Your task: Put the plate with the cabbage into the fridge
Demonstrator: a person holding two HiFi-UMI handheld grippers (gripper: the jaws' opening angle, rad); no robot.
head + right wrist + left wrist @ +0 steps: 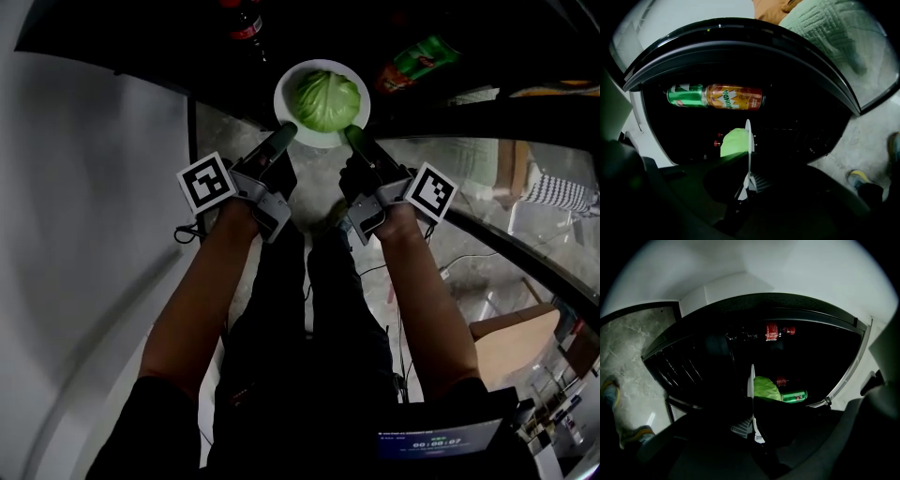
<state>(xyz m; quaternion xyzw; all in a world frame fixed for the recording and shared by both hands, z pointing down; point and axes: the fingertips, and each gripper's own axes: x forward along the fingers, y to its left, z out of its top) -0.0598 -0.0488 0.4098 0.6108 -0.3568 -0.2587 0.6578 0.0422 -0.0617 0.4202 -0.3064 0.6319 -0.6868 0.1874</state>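
Left tool (285, 132) and right tool (354, 137) each pinch the rim of the plate (281, 86), at 7 and 5 o'clock; any uneven tilt could roll the cabbage (326, 100) off.

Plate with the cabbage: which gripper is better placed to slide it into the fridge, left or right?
Neither clearly: the left gripper and right gripper each clamp the near rim of the plate, on either side of the cabbage. Probably both should move together.
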